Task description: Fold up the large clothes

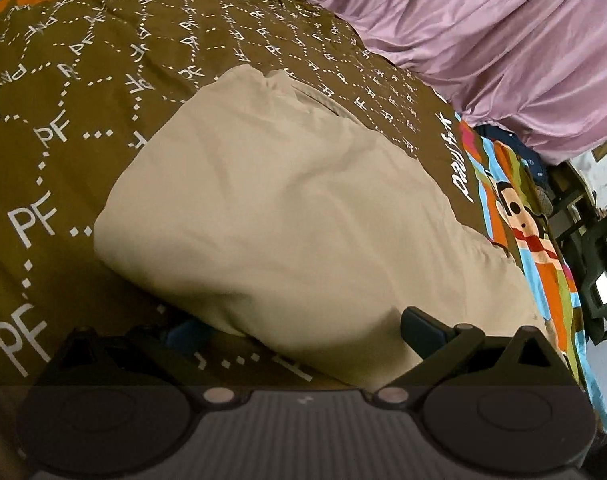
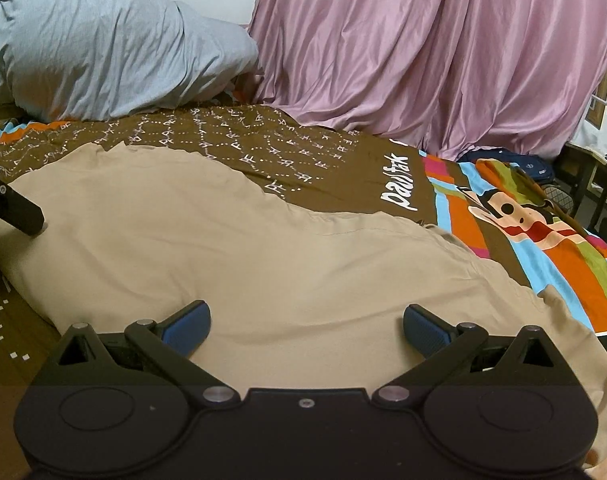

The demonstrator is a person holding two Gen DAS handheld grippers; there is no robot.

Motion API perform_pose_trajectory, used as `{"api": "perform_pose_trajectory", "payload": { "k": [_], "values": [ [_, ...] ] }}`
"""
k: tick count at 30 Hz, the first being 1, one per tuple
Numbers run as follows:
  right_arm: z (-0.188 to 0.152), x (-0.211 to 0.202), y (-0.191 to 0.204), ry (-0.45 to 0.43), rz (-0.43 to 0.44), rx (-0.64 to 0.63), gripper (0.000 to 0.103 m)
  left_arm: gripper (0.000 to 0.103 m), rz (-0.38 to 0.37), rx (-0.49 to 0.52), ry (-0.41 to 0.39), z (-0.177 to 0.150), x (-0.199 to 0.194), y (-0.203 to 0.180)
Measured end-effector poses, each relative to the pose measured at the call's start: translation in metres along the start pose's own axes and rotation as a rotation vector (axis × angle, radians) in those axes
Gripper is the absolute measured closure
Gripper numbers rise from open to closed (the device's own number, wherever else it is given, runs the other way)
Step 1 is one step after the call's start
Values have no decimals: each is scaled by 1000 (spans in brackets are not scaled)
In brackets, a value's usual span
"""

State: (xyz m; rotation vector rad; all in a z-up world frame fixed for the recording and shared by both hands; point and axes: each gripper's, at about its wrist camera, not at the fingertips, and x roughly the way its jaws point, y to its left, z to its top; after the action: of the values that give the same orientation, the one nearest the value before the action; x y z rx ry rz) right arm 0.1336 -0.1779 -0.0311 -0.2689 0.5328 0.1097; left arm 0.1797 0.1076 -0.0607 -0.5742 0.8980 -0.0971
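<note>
While spread wide just above the near hem, right gripper (image 2: 306, 330) grips nothing; blue pads (image 2: 425, 330) apart, cloth between them lying flat. Left gripper (image 1: 295, 332): state not readable. One finger tip (image 1: 417, 322) rests on the fabric, the other lost in shadow under or beside the raised fold, so no call on open or closed. Same left finger visible in right wrist view at far left, touching the cloth edge. Judged step: taking hold of the near edge at two points before carrying it over. For a clean fold: pinch the top layer only, not the bedspread beneath; keep both grips on the same edge and well apart; lift together, level, to avoid a skewed crease; smooth the ripples first if possible. Risk: thin fabric slipping out of a shallow bite. Beige garment (image 2: 231, 248): large, plain, lightweight-looking, lying across the brown lettered bedspread (image 2: 303, 152), long axis running left to right, far edge curved, shallow wrinkles throughout, left end bulked up as if already doubled. Seam or pocket slit near its far end in left wrist view. Grey pillow (image 2: 103, 48) and pink curtain (image 2: 443, 60) behind, well apart from the garment.
</note>
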Motion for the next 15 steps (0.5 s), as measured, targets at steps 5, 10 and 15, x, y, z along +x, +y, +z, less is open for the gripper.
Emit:
{"api": "perform_pose_trajectory", "payload": {
  "k": [5,10,15],
  "values": [
    [1,0,-1,-5,0,5,1,1,5,-13,-23,2,2,6],
    [1,0,0,-11,0,11,1,6,80,2,-115,1,-6,1],
    [-2,-1,2,-23,-8,5,1,22,91,-7,-166,2,-6,3]
  ]
}}
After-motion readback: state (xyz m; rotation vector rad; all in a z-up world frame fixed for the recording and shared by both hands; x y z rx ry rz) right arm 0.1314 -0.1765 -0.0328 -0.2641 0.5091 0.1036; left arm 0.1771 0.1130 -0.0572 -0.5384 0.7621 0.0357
